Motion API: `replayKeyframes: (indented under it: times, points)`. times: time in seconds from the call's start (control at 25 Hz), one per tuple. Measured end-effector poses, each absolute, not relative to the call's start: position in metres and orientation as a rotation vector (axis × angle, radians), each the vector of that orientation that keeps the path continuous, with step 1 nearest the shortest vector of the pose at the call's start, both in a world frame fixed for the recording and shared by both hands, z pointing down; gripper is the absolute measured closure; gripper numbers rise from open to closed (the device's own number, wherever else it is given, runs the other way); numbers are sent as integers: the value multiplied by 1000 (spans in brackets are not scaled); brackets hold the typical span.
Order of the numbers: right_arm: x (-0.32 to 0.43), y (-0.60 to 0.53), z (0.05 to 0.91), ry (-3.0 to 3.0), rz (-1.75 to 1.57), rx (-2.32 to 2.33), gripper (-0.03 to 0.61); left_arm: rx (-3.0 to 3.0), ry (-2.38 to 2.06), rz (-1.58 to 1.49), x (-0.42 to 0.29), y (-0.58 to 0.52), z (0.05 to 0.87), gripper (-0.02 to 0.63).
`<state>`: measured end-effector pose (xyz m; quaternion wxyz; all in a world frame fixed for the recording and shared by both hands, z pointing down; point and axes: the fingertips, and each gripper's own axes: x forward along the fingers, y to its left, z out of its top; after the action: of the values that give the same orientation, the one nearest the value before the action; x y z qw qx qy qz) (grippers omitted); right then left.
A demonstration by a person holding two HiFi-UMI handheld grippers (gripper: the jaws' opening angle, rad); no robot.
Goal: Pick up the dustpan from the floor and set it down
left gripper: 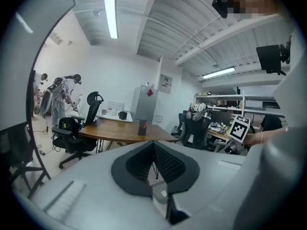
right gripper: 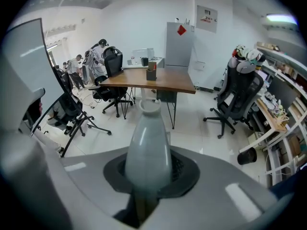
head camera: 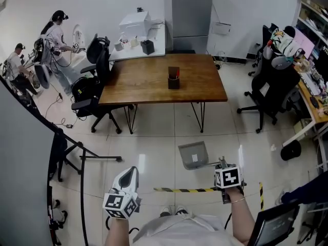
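Step in hand, as I judge it: the lift or carry. The grab looks done and the set-down has not begun.

Left gripper [head camera: 130, 174]: on the near side of the wooden table [head camera: 154, 81], well apart from it, off its left end and low in the head view. Its jaws are together with nothing between them, so it is empty. It is held roughly level and aimed toward the table. The forearm comes straight out from the body and takes no part in the job.

Dustpan [head camera: 193, 155]: a grey pan over the tiles on the near side of the table, off its right half and nearer the person than the table legs. It is just beyond the striped floor tape [head camera: 184, 190]. It looks tilted and off the floor, but I cannot be sure of the gap under it.

Right gripper [head camera: 222, 164]: just right of the pan, near side of the table, off its right corner. The jaws are nearly closed and clamped on the dustpan's handle [right gripper: 147, 147], which runs out ahead between them, hang-ring end pointing at the table. The gripper is pitched steeply down and the wrist bent, with the right forearm [head camera: 241, 214] angled in from the lower right.

Next move calls for:
- keeping the clamp firm so the pan does not swing
- picking a bare patch of floor
- lowering until the pan sits flat, and only then opening the jaws
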<state>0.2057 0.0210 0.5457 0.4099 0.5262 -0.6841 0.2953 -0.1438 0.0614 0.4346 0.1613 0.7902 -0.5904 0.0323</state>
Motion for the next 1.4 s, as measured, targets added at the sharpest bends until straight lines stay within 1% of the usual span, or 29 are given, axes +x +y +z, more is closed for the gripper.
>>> replayKeyframes:
  times: [0.2,0.56,0.88,1.12,1.28,1.4]
  points:
    - [197,44,542,-1722,747,1334,518,2313,-1667,77,-135,65,426,600]
    - [168,53,534,-1778,750,1298,517,2363,-1680,69,-122,69,419,600]
    - [162,61,535,-1802,745,1260,517,2378,-1656,61,-110,68,416,600]
    - [165,50,550,-1801,717,1212,517,2366,-1694,79,-105,61,423,600]
    - [169,38,561,-1786,712,1174,517,2370,-1793,133,-105,51,419,600]
    - [169,23,570,-1763,733,1151,517,2378,-1812,46,-109,35,407,600]
